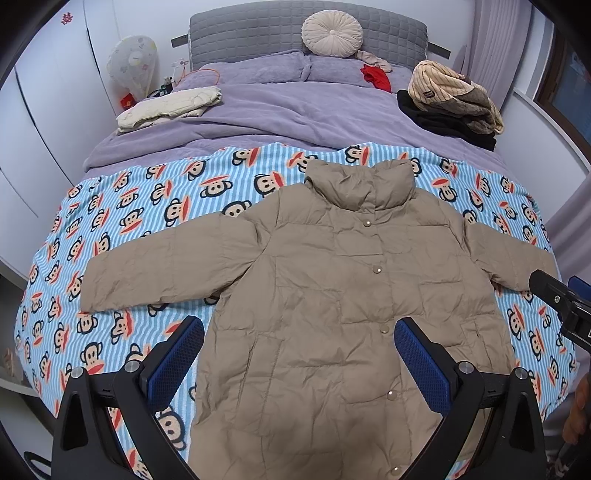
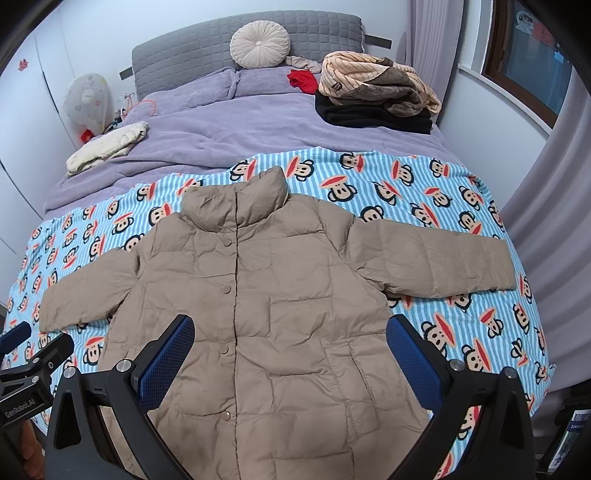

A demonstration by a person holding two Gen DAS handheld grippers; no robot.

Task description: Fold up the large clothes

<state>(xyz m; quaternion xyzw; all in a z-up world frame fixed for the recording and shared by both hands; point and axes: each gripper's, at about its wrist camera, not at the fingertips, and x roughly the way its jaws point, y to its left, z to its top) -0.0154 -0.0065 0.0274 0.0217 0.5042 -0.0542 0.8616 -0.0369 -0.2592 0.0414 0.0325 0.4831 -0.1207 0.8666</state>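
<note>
A: What's the cloth like?

B: A tan quilted puffer coat (image 1: 332, 280), stitched in square panels, crinkled and matte, with a tall stand-up collar and a row of round snap buttons down the front. It lies flat, front up, on a fleecy blue-striped blanket (image 1: 110, 229) printed with cartoon monkey faces, both sleeves spread out sideways.

A: And the bed behind it?

B: A plush lilac duvet (image 1: 258, 110), a grey quilted headboard (image 1: 258, 26) with a round pleated cushion (image 1: 331, 33), a folded cream garment (image 1: 166, 107) on one side, and a heap of striped beige and black clothes (image 1: 450, 99) on the other.

A: Where do the fingers sit?

B: The left gripper (image 1: 299, 354) has its blue-padded fingers (image 1: 173, 362) spread wide, holding nothing; the coat's lower body lies between and beyond them. The right gripper (image 2: 291, 354) is likewise spread wide and empty, its blue pads (image 2: 413, 362) framing the coat's lower front. I can't tell if either touches the fabric.
</note>
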